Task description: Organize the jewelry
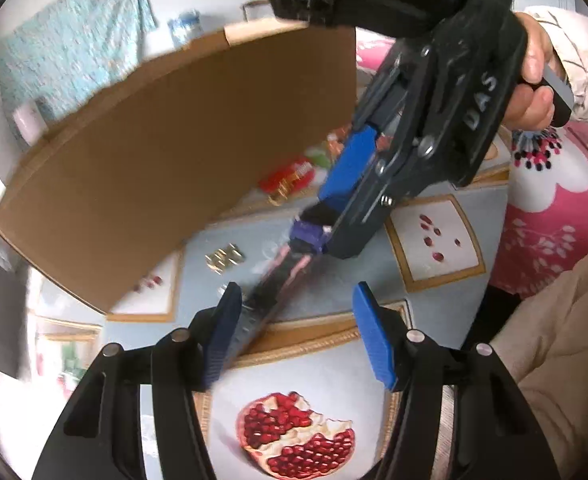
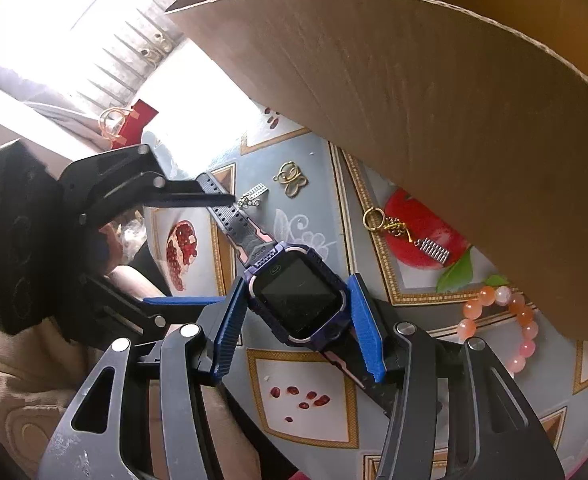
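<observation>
The left gripper (image 1: 294,336) stands open around the strap of the watch (image 2: 300,300), pads off it, while the right gripper (image 2: 296,320) clamps the watch body above the counter (image 2: 306,408). With one grip only, the watch could twist or slip. Farther right lie a gold charm (image 2: 390,226) and a bead bracelet (image 2: 506,320). The cardboard box (image 2: 434,100) hides its inside; contents unknown.
</observation>
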`<state>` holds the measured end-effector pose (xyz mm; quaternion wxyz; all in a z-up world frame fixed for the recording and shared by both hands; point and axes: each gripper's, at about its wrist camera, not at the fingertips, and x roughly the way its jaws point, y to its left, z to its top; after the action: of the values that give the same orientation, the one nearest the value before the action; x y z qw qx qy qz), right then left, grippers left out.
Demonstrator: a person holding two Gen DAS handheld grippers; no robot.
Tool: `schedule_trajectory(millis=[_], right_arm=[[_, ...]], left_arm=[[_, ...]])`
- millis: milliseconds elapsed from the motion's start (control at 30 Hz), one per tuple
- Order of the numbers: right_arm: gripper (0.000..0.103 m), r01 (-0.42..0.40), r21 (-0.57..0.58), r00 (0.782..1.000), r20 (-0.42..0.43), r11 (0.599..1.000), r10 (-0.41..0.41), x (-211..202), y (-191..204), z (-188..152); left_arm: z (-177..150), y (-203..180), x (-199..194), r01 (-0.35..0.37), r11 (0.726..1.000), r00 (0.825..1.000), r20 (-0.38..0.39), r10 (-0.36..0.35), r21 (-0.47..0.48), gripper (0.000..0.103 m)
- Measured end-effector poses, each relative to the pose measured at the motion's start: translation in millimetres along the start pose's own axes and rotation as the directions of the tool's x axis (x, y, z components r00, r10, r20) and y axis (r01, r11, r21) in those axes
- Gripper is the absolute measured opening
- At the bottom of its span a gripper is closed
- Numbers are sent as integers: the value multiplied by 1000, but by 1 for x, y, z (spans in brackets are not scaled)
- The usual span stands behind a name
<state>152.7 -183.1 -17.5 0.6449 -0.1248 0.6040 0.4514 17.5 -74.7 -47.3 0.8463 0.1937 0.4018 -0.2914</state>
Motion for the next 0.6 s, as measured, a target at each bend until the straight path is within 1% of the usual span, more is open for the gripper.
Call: schedule_trajectory(millis=[100,133,167,233,333,400,433,500,600], right_arm=[[48,13,-12,1000,-1,1000,-13,1,3,0],[48,14,-13,1000,-3,1000,-14,2,4,-1],[48,16,-13,1000,-2,1000,-16,2,6,-1],[48,20,-16,1000,-4,1000,-20,3,7,-1],[48,21,-12,1000,-1,1000,-21,5,10,-1],[48,15,-7,1000,1,1000,-15,5,9,-2],[48,12,-6,1000,2,1000,-12,6,9,-2],[48,8,-5,1000,4,1000,-8,6,8,-3],[48,2,-8,1000,5,1000,-2,5,5,-4]], left_arm=[[-1,16,4,44,999,999,20,-44,-30,56],[-2,21,6,56,997,998,16,-56,-49,57],[-3,27,4,71,995,997,28,-69,-70,57],[-3,33,4,86,992,996,39,-82,-94,57],[-4,39,1,41,994,999,34,-37,-102,57],[-7,45,-1,15,992,1000,21,-12,-122,61],[-8,45,-4,6,992,1000,16,-4,-128,61],[-10,42,-12,-6,993,1000,25,9,-120,61],[-11,30,-20,-3,996,999,45,8,-92,61]])
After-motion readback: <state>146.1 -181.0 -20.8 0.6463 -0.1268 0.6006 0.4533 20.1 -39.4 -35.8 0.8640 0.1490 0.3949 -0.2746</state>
